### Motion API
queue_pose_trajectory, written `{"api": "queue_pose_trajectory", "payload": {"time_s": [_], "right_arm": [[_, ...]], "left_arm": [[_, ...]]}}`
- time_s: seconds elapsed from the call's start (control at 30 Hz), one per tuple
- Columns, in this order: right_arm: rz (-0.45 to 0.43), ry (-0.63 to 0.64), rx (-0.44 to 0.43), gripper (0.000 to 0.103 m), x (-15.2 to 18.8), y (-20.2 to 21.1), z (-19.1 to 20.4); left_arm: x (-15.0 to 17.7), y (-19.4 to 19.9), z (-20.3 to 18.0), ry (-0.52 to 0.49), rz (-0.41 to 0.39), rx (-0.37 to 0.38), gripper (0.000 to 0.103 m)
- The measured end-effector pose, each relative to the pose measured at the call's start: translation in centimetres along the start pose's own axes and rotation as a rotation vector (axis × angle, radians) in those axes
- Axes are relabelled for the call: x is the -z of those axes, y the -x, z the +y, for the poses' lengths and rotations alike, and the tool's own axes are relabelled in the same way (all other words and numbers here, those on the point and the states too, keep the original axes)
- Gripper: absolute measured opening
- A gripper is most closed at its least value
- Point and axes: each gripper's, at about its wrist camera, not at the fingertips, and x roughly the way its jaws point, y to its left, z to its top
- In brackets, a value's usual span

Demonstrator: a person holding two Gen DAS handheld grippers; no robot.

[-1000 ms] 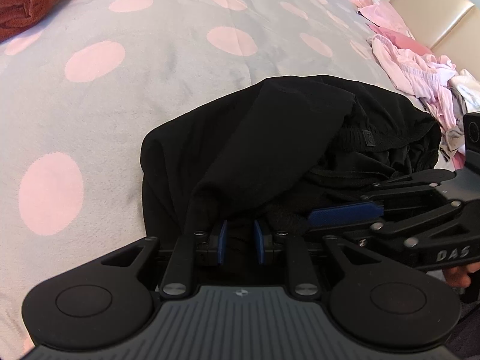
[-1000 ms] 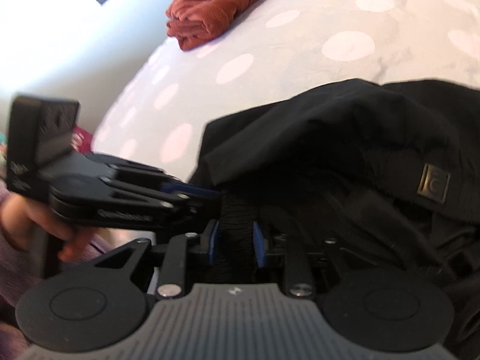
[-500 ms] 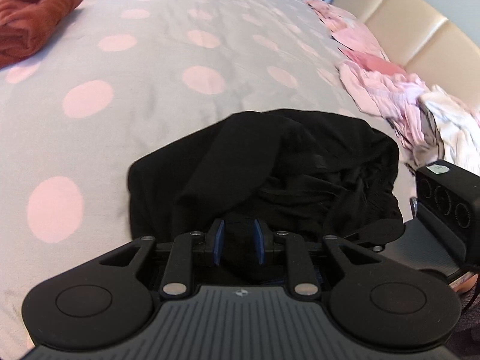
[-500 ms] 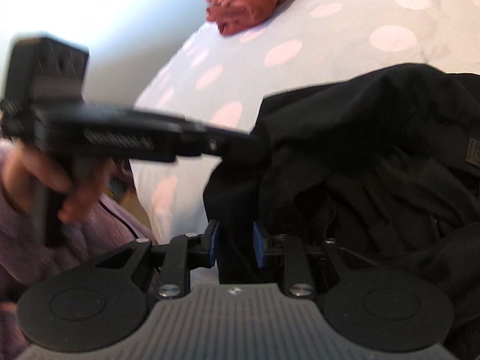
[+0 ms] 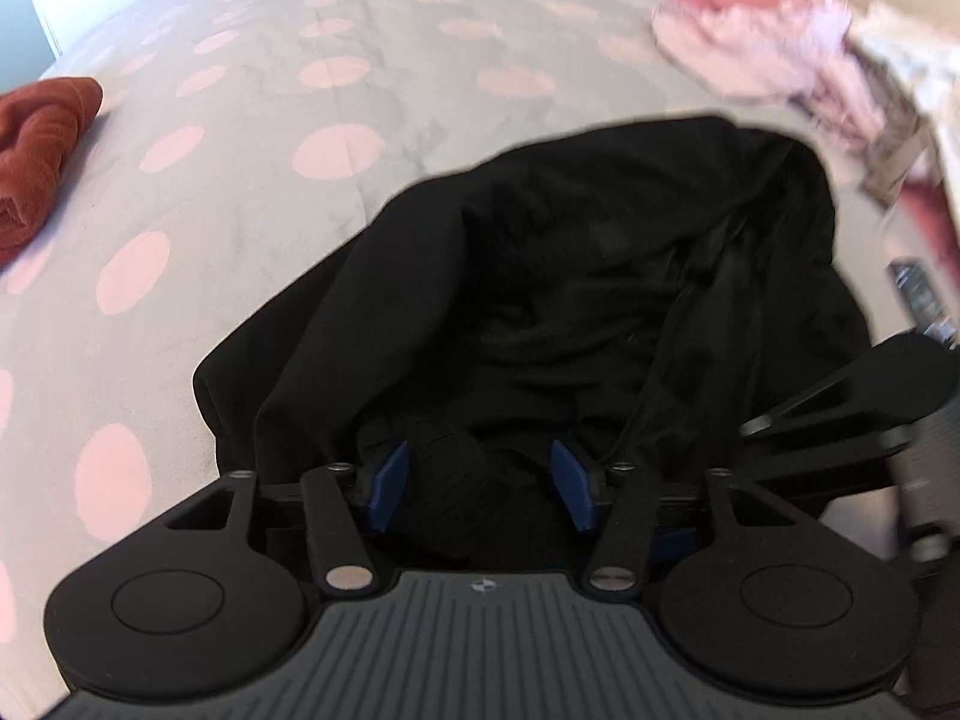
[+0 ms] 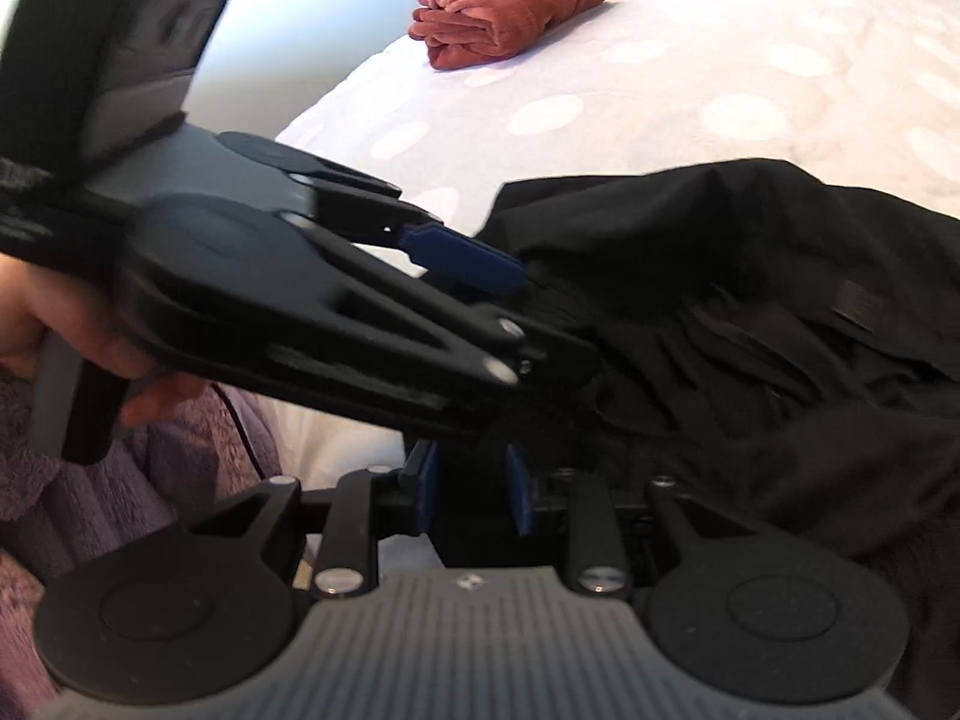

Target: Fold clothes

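A crumpled black garment point(image 5: 588, 276) lies on the polka-dot bed; it also fills the right of the right wrist view point(image 6: 750, 312). My left gripper point(image 5: 480, 486) is open, its blue pads spread wide around a bunched fold of the black cloth at the near edge. It shows from the side in the right wrist view point(image 6: 474, 267), crossing over the right gripper. My right gripper point(image 6: 474, 492) is shut on a near edge of the same garment, pads close together with black cloth between them. Its body shows at the right edge of the left wrist view point(image 5: 840, 414).
A folded rust-red towel point(image 5: 42, 144) lies at the far left of the grey bedspread with pink dots point(image 5: 336, 90); it also shows in the right wrist view point(image 6: 510, 6). A heap of pink and white clothes point(image 5: 780, 54) lies at the far right. The bed edge is near.
My left gripper has opened from shut on the black cloth to wide apart. Both grippers shifted along the garment's near edge, and the left one now crosses over the right.
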Motion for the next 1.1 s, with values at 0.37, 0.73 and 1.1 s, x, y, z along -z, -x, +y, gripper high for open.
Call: {"api": "queue_pose_trajectory", "payload": {"time_s": [0.37,0.73,1.1], "right_arm": [[-0.123,0.037,0.235,0.033,1.7,7.1,-3.0],[-0.148,-0.135,0.765,0.033,2.0,12.9,-11.5],[-0.169,-0.15,0.79,0.038,1.7,12.9,-12.0]], "left_arm": [[0.6,1.2,3.9,0.115,-0.051,0.012,0.006],[2.9,2.2,5.7,0.154,-0.072,-0.055,0.004],[1.4,2.9,2.1,-0.023,-0.153,-0.056,0.041]]}}
